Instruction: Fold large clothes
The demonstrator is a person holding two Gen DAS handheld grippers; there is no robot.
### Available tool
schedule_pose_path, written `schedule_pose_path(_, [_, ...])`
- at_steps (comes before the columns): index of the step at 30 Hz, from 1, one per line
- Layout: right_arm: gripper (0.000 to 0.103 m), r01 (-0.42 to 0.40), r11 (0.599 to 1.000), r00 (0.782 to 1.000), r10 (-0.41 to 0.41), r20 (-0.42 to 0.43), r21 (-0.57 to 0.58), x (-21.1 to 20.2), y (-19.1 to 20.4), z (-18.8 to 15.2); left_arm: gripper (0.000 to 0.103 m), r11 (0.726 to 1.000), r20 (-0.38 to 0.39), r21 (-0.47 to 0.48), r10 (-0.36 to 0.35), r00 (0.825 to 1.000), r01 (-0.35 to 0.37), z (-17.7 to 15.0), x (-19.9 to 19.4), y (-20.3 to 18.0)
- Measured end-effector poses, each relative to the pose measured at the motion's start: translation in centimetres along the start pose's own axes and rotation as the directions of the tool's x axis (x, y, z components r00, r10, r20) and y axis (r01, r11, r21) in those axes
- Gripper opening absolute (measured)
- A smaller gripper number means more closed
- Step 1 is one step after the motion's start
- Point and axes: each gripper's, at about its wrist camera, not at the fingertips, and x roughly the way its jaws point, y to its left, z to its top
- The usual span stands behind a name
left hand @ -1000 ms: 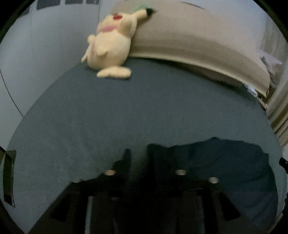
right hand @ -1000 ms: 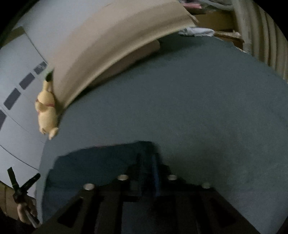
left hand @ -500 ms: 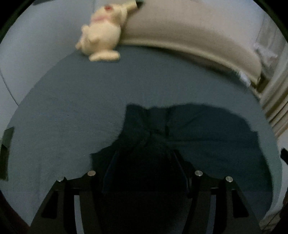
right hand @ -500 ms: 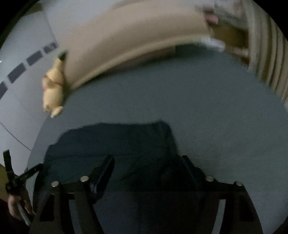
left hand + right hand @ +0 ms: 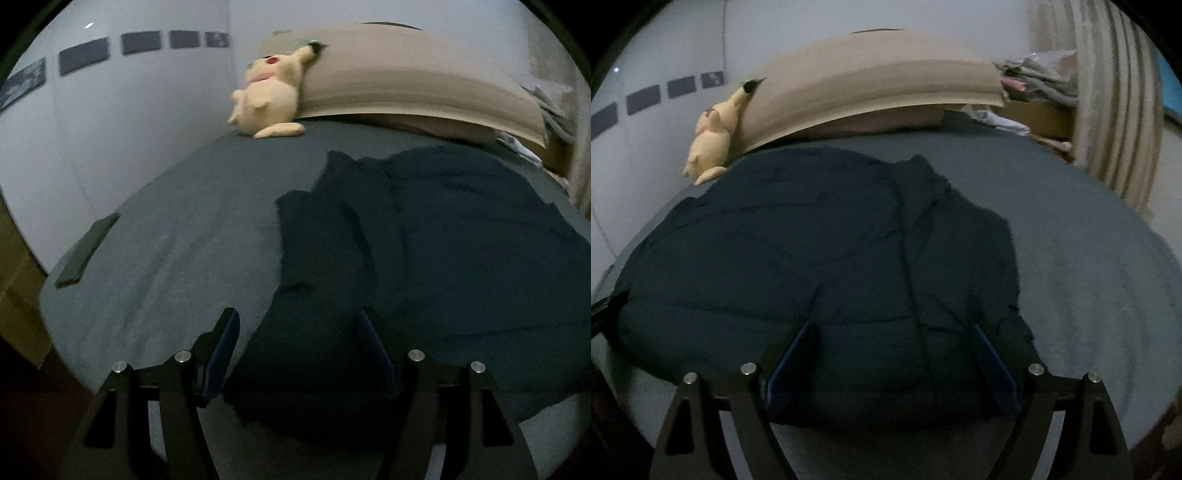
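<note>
We see the dark padded jacket (image 5: pixel 827 258) spread over the middle of the grey bed (image 5: pixel 1089 266), its near hem at the bottom of both views. The left gripper (image 5: pixel 297 354) has its jaws apart and opening, with only the jacket's left edge lying below them, unpinched; the right gripper (image 5: pixel 892 365) hangs spread wide over the hem, gripping nothing. We judge the jacket soft, puffy and light but bulky, its smooth shell likely to slip and spring back. We would pinch through a seam or the hem corners, not the quilted middle.
</note>
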Motion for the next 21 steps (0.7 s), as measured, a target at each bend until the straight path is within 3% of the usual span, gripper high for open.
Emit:
schedule_pose_path(3, [0.088,-0.013,1.0,0.998,0.013,0.062,-0.001,-2.0,1.2,1.1,0.067,1.0,0.075,0.001,-0.002,0.997,0.002,0.8,-2.4,-0.9])
schedule_pose_path(6, [0.089,-0.053,0.998,0.99,0.058,0.125,-0.042,-3.6,3.9,1.0,0.068,0.997,0.135,0.072,-0.03,0.99,0.021,0.5,-3.8,-3.6])
schedule_pose_path(10, [0.089,-0.059,0.993,0.997,0.064,0.046,-0.106,-0.9,6.4,-1.5,0.068,0.981,0.064,0.195,0.004,0.998,-0.017,-1.4,-1.2,-6.8])
schedule_pose_path(15, [0.092,-0.06,0.994,0.998,0.061,0.01,-0.09,-0.3,6.3,-1.2,0.068,0.98,0.053,0.196,0.017,0.998,-0.027,-2.1,-1.4,-6.3])
schedule_pose_path(18, [0.092,-0.089,0.993,0.996,0.087,-0.034,-0.076,-0.7,5.8,1.1,0.068,0.989,0.017,0.146,-0.039,0.999,0.036,-0.1,-1.8,-5.7])
schedule_pose_path(21, [0.092,-0.12,0.99,0.993,0.121,0.003,-0.072,-1.3,5.9,5.0,0.068,0.988,0.047,0.123,-0.105,0.993,0.098,3.4,-2.3,-6.5])
